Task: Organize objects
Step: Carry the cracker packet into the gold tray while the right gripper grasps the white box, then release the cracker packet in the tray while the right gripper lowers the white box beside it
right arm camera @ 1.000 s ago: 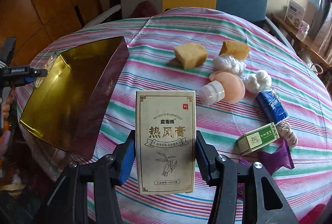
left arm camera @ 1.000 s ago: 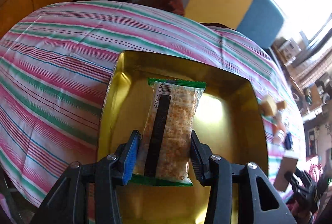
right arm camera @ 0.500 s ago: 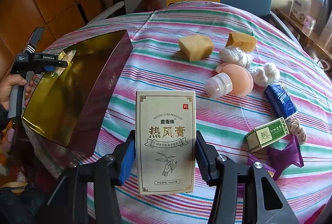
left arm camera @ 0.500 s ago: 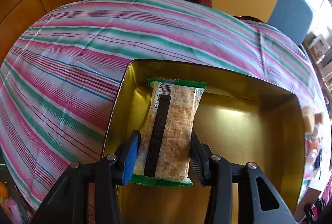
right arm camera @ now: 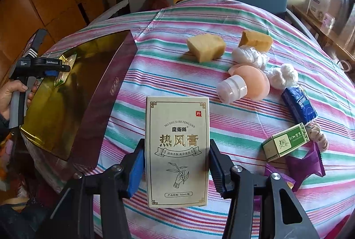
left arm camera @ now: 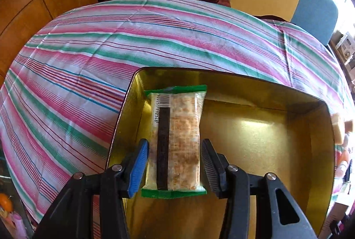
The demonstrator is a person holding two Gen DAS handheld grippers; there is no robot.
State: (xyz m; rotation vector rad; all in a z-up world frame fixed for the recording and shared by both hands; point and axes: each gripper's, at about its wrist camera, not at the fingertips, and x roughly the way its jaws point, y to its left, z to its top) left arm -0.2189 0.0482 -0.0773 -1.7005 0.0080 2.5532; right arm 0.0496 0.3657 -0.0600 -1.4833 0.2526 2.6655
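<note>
Releasing the snack packet (left arm camera: 175,145) into the gold box (left arm camera: 266,139), the left claw (left arm camera: 174,163) is spreading; the right claw (right arm camera: 175,163) is pinching a cream carton (right arm camera: 177,150), while other items are waiting on the table (right arm camera: 177,75)

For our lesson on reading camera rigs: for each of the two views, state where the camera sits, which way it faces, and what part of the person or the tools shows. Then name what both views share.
Left wrist: sits on the left gripper, facing steeply down into the gold box; its jaws are opening around the snack packet.
Right wrist: sits on the right gripper, facing down across the striped tablecloth; its fingers clamp the cream carton, and the person's hand shows at far left.
Shared: gold box, snack packet, tablecloth, left gripper.
</note>
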